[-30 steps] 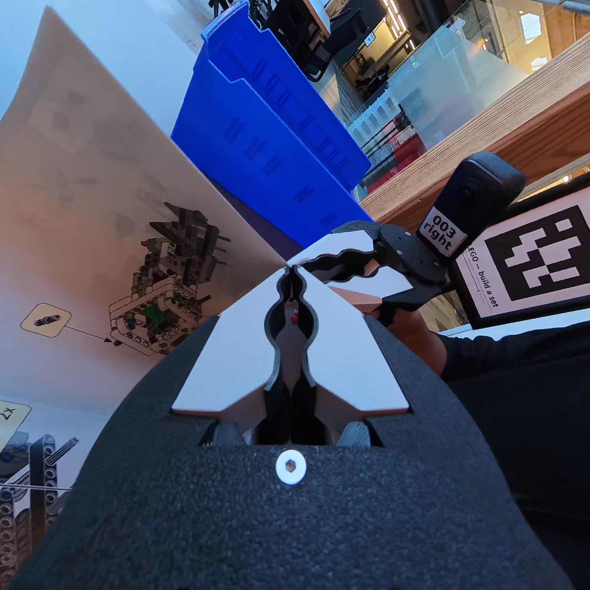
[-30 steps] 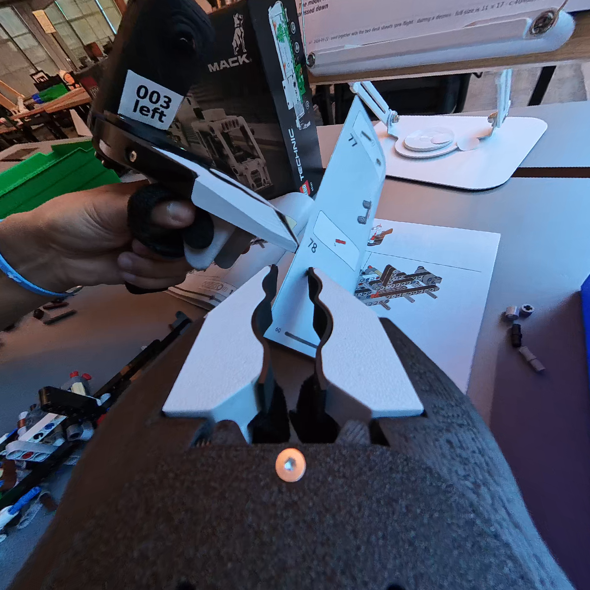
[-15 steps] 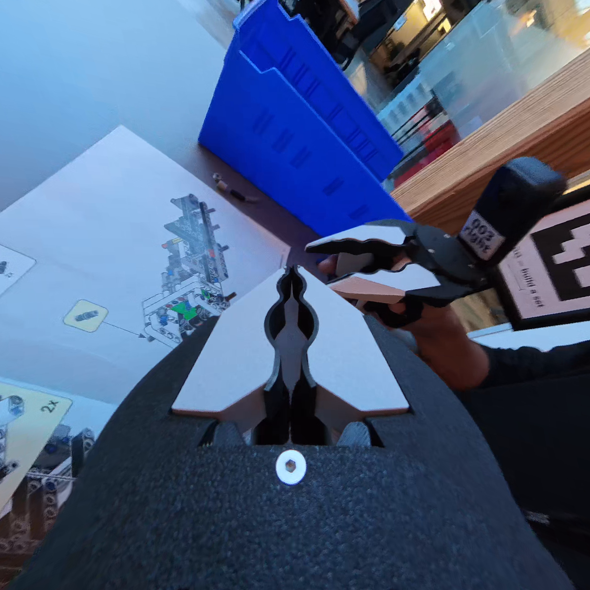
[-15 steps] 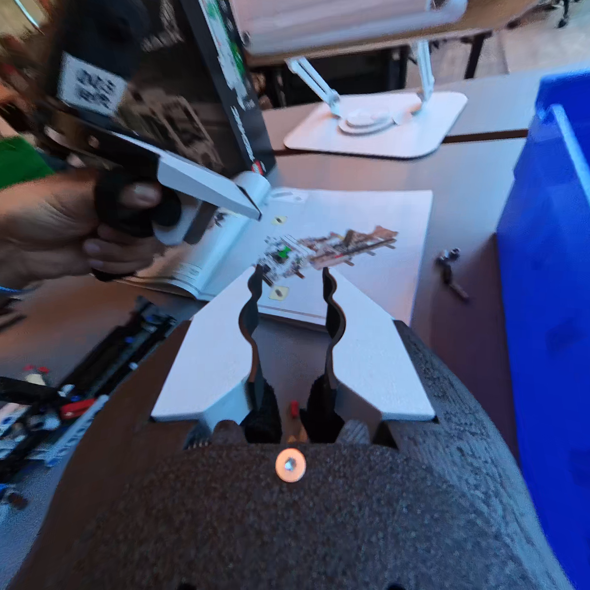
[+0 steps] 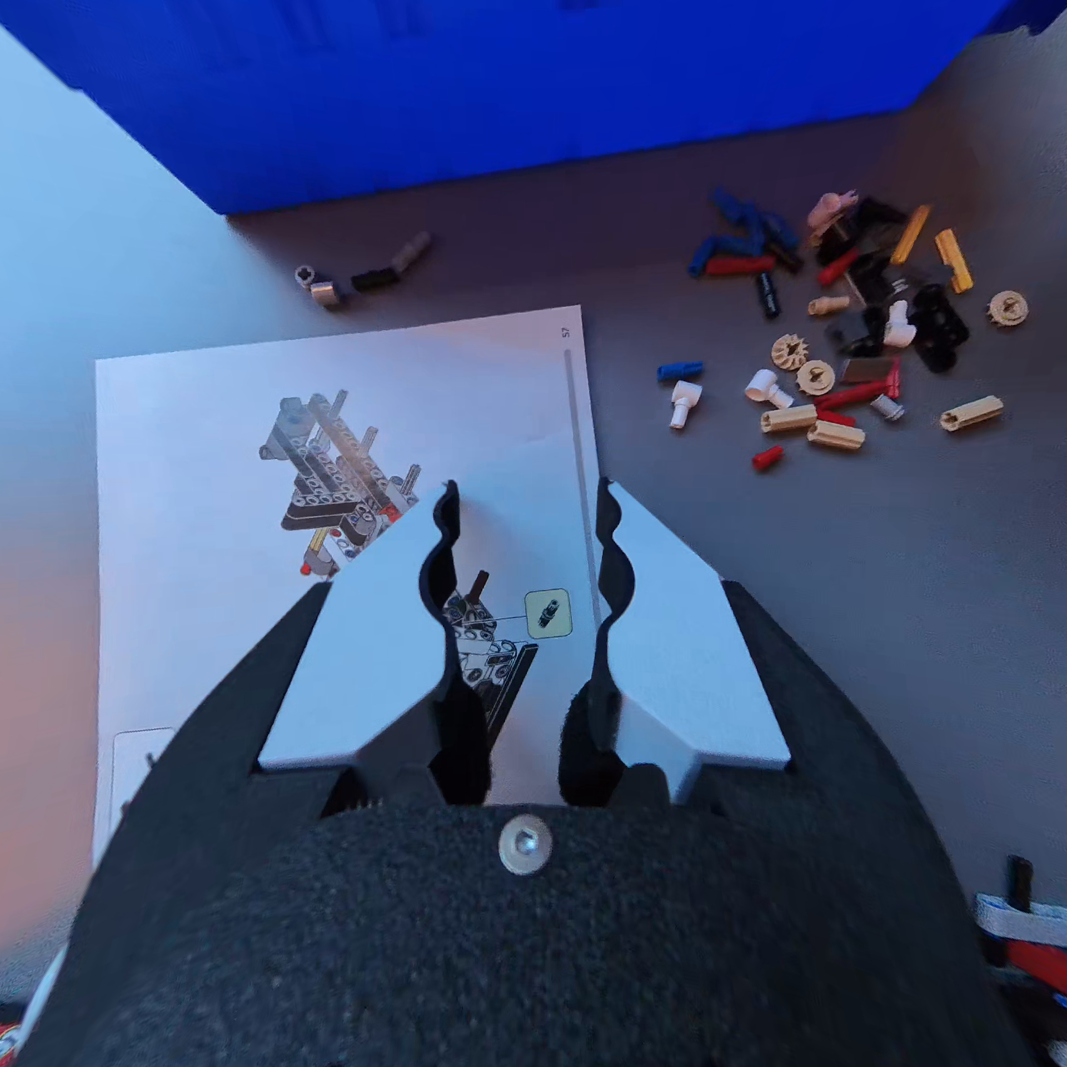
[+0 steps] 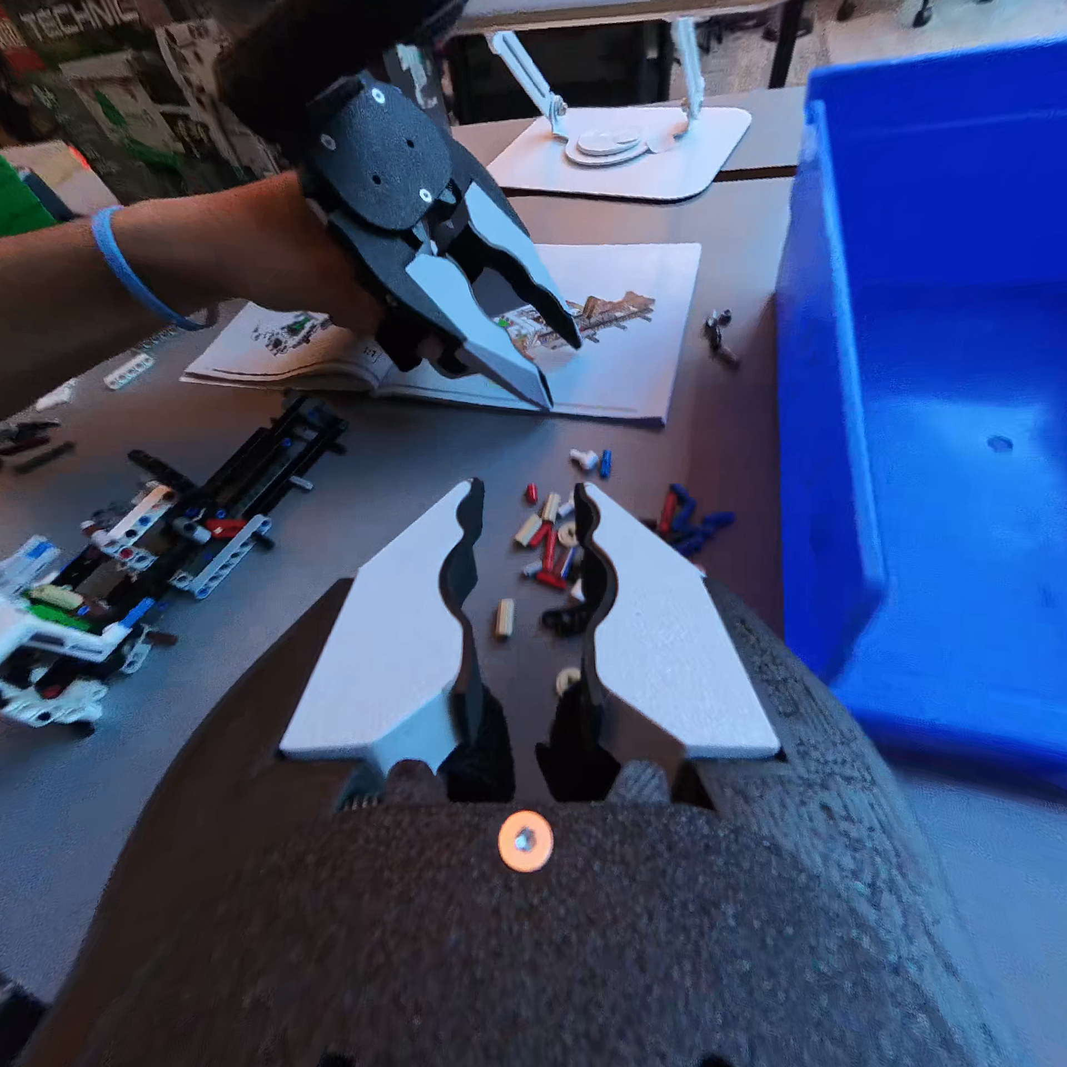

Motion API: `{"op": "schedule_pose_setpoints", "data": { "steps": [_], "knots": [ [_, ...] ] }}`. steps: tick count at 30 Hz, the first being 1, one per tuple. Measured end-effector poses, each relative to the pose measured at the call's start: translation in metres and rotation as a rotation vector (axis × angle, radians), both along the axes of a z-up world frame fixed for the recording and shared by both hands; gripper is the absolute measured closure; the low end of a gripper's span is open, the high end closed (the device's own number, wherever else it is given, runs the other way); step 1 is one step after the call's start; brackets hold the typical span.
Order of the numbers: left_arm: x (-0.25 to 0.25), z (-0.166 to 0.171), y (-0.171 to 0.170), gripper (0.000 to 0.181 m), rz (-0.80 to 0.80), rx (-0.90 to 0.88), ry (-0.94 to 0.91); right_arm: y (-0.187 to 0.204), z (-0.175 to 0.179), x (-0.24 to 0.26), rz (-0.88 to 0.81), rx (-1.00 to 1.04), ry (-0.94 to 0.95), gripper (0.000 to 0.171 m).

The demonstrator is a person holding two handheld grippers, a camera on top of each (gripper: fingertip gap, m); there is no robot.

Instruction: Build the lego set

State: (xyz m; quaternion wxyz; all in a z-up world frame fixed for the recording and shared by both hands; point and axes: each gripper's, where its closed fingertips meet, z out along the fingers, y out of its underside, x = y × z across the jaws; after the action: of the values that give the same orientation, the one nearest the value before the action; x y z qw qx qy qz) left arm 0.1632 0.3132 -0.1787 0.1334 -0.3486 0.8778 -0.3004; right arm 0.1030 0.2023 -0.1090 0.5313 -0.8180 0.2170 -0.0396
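Observation:
The open instruction booklet (image 5: 358, 439) lies flat on the grey table; it also shows in the right wrist view (image 6: 623, 346). My left gripper (image 5: 525, 491) is open and empty, hovering over the booklet's right page; in the right wrist view it (image 6: 563, 369) points down at the page. My right gripper (image 6: 528, 491) is open and empty above a scatter of small loose parts (image 6: 548, 548). The same red, blue, tan, white and black parts (image 5: 837, 346) lie right of the booklet. The partly built truck model (image 6: 144, 554) lies at the left.
A big blue bin (image 6: 935, 375) stands at the right, its wall (image 5: 462, 86) just behind the booklet. A few small grey and black pins (image 5: 358, 274) lie between booklet and bin. A white stand base (image 6: 623, 150) and the set's box (image 6: 115, 86) are at the back. Tip to tip, the grippers are about 15 centimeters apart. From either gripper's tips it is about 20 centimeters to the partly built truck model (image 6: 144, 554).
The lifted page has been turned and let go and lies flat. My left gripper went from shut to open and tipped down over the booklet. My right gripper pulled back toward the loose parts.

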Motion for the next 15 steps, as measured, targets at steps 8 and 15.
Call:
{"op": "schedule_pose_setpoints", "data": {
  "steps": [8,15],
  "knots": [
    [-0.005,-0.001,-0.001,0.128,0.016,-0.120,0.053,-0.029,-0.007,-0.002,-0.024,0.039,0.088,0.141],
    [-0.006,-0.003,0.000,0.129,-0.007,-0.071,0.029,-0.025,-0.003,-0.002,-0.003,0.025,0.068,0.141]
  ]
}}
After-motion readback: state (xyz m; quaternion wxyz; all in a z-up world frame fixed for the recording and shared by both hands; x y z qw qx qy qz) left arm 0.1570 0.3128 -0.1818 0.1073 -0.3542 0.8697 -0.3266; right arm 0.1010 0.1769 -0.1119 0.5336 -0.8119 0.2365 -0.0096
